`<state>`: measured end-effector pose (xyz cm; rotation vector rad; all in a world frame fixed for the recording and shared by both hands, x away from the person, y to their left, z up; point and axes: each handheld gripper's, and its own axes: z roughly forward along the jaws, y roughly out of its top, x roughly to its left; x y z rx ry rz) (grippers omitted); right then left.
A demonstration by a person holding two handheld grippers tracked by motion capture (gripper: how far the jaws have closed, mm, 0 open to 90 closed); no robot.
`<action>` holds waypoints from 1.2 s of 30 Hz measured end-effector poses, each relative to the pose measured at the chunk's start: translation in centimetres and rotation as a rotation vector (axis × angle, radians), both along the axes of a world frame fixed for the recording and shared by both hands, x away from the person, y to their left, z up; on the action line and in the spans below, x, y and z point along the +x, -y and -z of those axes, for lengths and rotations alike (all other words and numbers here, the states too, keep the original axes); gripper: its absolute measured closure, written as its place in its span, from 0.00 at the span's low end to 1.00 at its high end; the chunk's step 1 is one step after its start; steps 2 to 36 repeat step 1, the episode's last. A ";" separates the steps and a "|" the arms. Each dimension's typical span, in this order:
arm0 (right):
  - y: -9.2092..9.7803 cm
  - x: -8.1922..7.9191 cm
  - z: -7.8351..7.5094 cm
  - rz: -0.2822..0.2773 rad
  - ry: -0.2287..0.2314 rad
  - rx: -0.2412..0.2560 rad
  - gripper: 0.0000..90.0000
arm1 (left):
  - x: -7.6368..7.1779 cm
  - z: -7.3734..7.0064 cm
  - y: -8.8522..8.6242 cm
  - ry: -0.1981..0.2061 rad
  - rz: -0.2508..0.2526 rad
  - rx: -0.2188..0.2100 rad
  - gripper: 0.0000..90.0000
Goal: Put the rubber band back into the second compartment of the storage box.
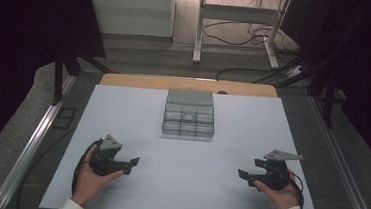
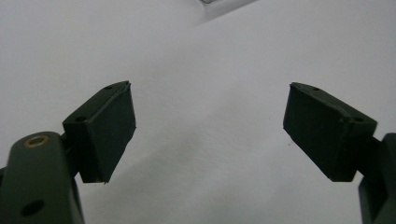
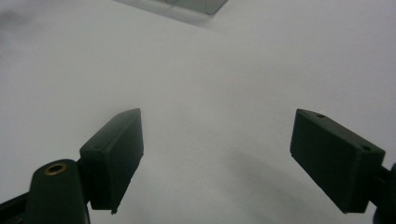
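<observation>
Centrally, grey organizer box (image 1: 189, 114), lid hinged back, both tools (image 1: 129, 163) (image 1: 244, 176) wide open, empty.

High view: fixed overhead, facing forward and down across the white bench (image 1: 177, 184). 2 gripper views: close above its surface, both catching the grey compartment box (image 1: 189, 114) edge.

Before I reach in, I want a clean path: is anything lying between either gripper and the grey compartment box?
Nothing visible does. Bare white tabletop lies between the left gripper, the right gripper and the grey compartment box; both sets of jaws are open and empty.
</observation>
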<state>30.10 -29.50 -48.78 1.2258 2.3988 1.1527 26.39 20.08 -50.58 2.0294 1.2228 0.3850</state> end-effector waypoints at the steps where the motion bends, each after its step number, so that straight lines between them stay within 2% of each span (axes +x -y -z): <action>1: 0.0 0.0 0.0 0.001 -0.001 -0.001 0.20 | 0.0 0.0 0.0 -0.001 -0.001 0.000 0.19; 36: 0.0 0.0 0.0 0.001 -0.001 -0.001 0.20 | 0.0 0.0 0.0 -0.001 -0.001 0.000 0.19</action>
